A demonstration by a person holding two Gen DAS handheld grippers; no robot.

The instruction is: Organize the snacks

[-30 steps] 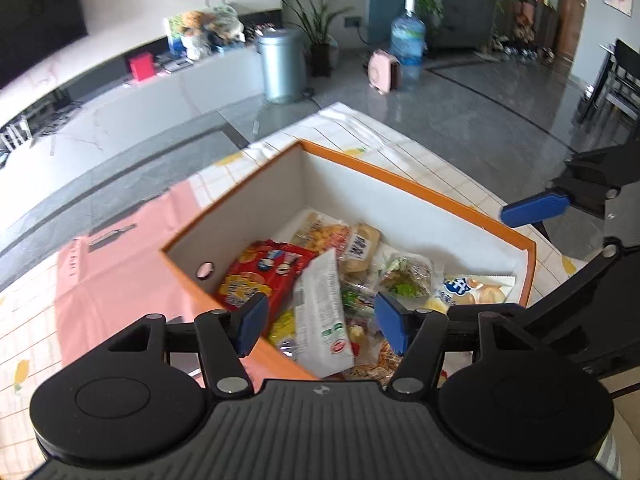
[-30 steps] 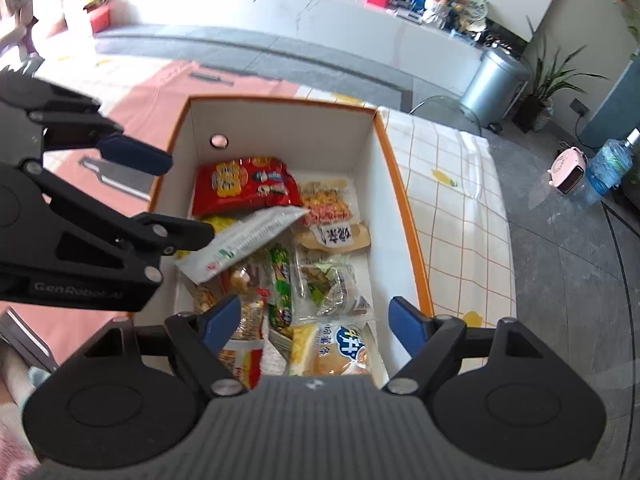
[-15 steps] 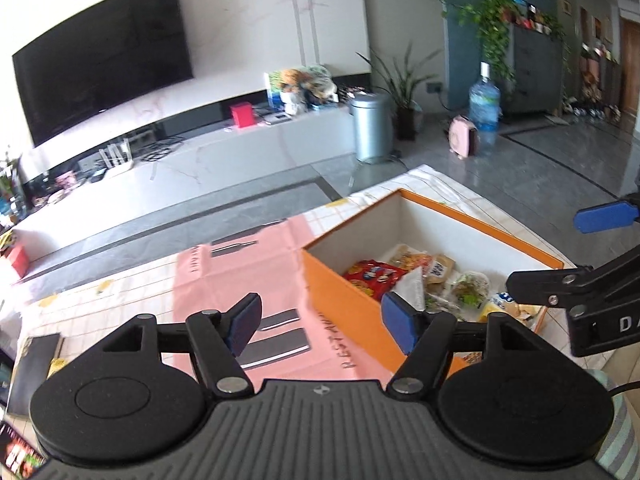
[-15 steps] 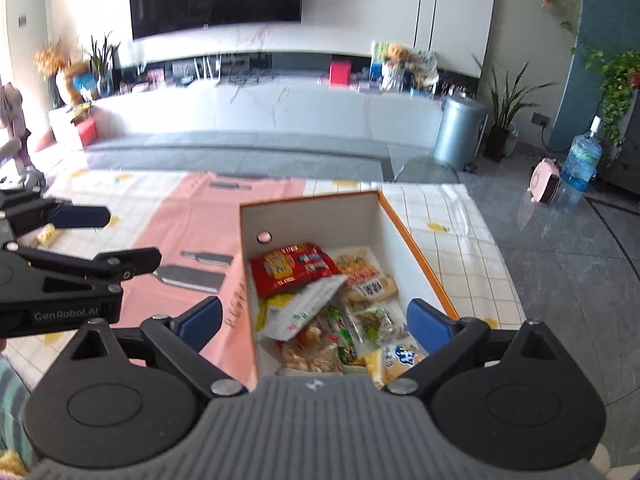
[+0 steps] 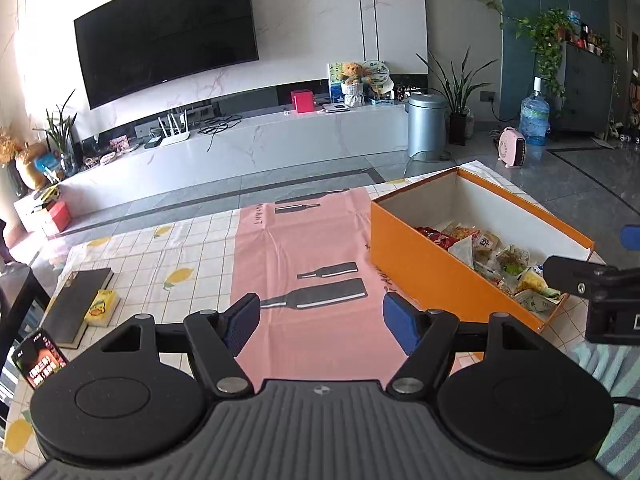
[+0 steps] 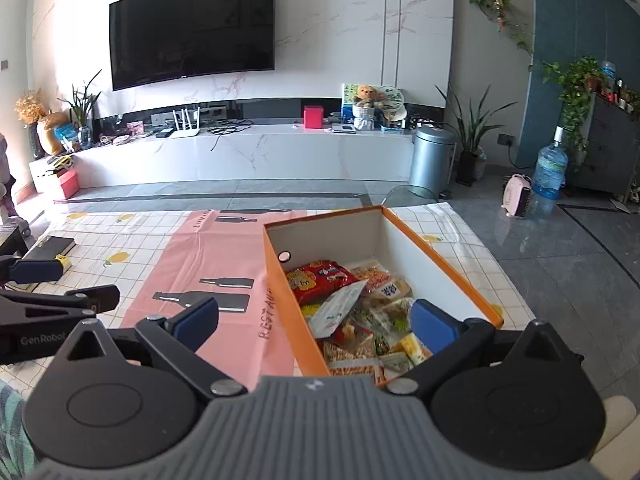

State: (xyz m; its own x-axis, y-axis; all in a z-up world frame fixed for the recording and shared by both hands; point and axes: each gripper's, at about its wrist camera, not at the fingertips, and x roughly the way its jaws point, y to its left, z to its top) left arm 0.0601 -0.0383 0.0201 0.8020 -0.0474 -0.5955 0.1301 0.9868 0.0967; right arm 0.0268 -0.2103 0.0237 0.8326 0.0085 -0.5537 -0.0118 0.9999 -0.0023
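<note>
A: Left wrist view. Where does the left tool (image 5: pixel 320 322) stand?

B: Above the pink mat (image 5: pixel 304 248) on the desk (image 5: pixel 188 248). Its jaws are opening, with only the mat showing between the blue pads (image 5: pixel 242 322).

A: And the snacks (image 5: pixel 492 258)?

B: In the orange box (image 5: pixel 424 268), on the desk to the right of the mat. The packets fill its floor, below the rim. The right tool (image 5: pixel 600 276) enters from the right edge, just beside the box's near corner.

A: Other items?

B: A dark book (image 5: pixel 78 300) at the desk's left edge, a yellow packet (image 5: pixel 102 307) touching it, and a phone (image 5: pixel 39 358) near the corner.

A: Right wrist view. State of the right tool (image 6: pixel 316 320)?

B: Jaws opening, spread wide, nothing gripped. They straddle the near end of the box (image 6: pixel 296 320): one pad over the mat (image 6: pixel 208 256), the other over the snacks (image 6: pixel 352 312).

A: How do the packets lie?

B: A red bag (image 6: pixel 320 278) lies toward the far end; a white pouch (image 6: pixel 336 310) rests tilted across the pile. The left tool (image 6: pixel 40 284) shows at the left edge, over the desk (image 6: pixel 120 240), its fingers apart.
</note>
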